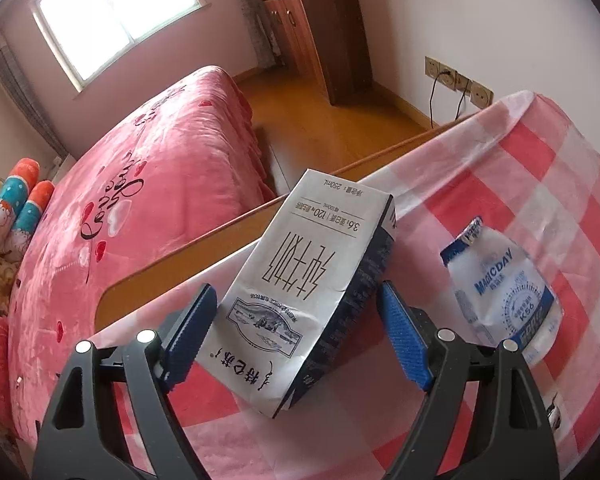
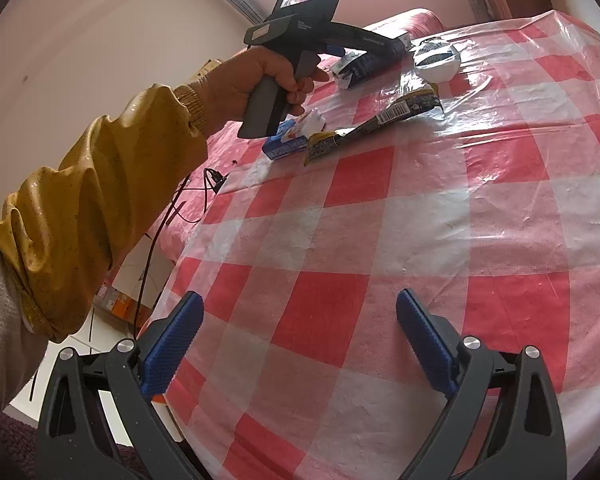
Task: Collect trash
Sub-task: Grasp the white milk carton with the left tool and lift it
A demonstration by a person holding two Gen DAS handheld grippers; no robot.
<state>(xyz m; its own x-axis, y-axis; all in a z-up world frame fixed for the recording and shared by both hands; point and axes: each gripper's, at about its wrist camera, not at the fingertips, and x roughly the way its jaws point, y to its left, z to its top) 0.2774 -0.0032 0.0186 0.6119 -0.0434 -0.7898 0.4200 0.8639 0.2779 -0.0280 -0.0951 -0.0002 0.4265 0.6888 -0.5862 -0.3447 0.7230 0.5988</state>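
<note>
A silver and dark blue milk carton point(image 1: 308, 280) lies on the red-and-white checked table point(image 1: 532, 184). My left gripper point(image 1: 296, 300) is open, its blue pads on either side of the carton with small gaps. A crumpled white and blue Magicday pouch point(image 1: 504, 292) lies just right of it. In the right wrist view, the left gripper point(image 2: 376, 46) is at the far table edge over the carton point(image 2: 356, 68), beside the pouch point(image 2: 436, 58). A yellow and black wrapper point(image 2: 372, 124) and a small blue and white box point(image 2: 292, 136) lie nearer. My right gripper point(image 2: 300, 328) is open and empty above the table.
A bed with a pink blanket point(image 1: 132, 184) stands beyond the table's far edge, with a wooden wardrobe point(image 1: 308, 28) and wall sockets point(image 1: 456, 80) behind. The person's yellow-sleeved arm point(image 2: 100, 200) reaches across the left side. Cables point(image 2: 204, 192) hang off the table's left edge.
</note>
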